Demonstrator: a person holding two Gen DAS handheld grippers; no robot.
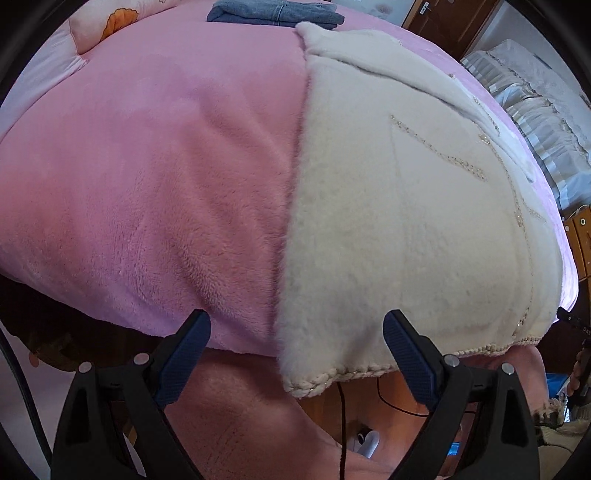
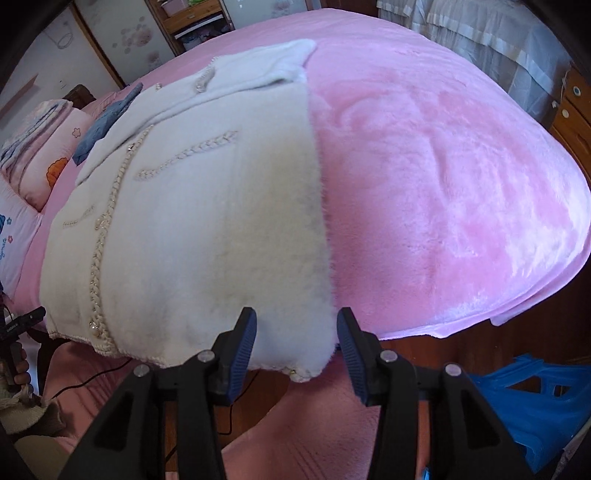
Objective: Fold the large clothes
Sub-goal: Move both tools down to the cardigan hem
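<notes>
Left gripper [image 1: 296, 325] wide open over coat [image 1: 388, 221] hem corner, right gripper [image 2: 296, 325] part open, astride opposite corner, neither gripping

Bare pink blanket [image 2: 443, 166] right of coat [image 2: 207, 221], jeans [image 1: 275, 13] beyond

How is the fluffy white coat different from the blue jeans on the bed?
The white coat is spread out flat; the blue jeans are folded into a small pile. The coat is cream and fluffy with braided trim; the jeans are blue denim. The coat's hem hangs over the near edge of the bed; the jeans sit at the far side. Both lie on the pink blanket.
</notes>
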